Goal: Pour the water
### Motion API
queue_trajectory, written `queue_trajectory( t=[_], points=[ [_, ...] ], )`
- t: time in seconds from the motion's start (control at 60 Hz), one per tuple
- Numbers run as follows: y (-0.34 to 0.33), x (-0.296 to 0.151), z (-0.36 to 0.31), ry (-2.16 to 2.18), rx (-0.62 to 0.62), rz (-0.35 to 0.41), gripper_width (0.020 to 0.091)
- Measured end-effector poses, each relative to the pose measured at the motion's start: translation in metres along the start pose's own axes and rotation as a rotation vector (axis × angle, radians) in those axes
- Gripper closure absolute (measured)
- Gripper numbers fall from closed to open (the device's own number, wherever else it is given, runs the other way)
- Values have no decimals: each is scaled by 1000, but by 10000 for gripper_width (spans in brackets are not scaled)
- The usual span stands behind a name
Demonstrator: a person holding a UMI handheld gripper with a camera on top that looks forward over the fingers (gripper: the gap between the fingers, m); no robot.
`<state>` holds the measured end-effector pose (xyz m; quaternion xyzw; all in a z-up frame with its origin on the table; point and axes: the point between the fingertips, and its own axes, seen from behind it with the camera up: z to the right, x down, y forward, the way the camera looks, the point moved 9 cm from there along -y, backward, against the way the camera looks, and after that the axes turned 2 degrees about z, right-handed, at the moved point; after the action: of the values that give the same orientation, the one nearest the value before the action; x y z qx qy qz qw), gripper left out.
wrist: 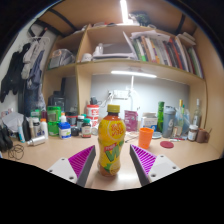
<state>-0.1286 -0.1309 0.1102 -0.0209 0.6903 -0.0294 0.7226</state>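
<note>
Approach-to-grasp step. Tall yellow plastic bottle with orange cap and green label (111, 140) upright on light wooden desk (45, 155), between magenta-padded jaws spread wide, gaps both sides. Small orange plastic cup (146, 137) beyond, rightward: likely pour target. Next: close squarely, lift, tilt.

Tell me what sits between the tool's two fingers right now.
In the gripper view, a yellow drink bottle with a red cap stands upright on the desk between the tool's purple-padded fingers. Whether they touch it is unclear.
</note>
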Motion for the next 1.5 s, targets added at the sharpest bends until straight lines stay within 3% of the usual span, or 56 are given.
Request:
queue_trajectory(
  t=[0.2,0.217,0.267,0.417,0.617,0.817,0.917,1.217,1.5],
  points=[
    [54,11,-2,-34,4,-34,353],
    [58,12,-3,-34,-3,-38,370],
    [68,17,-4,-41,-18,-61,569],
    [78,14,-12,-92,-75,-41,706],
    [95,8,-21,-118,-159,-34,708],
    [136,-65,12,338,-224,49,709],
    [162,-84,40,815,-282,-7,710],
    [204,-73,75,1732,-411,-187,712],
    [211,-82,79,2238,-520,-265,711]
  ],
)
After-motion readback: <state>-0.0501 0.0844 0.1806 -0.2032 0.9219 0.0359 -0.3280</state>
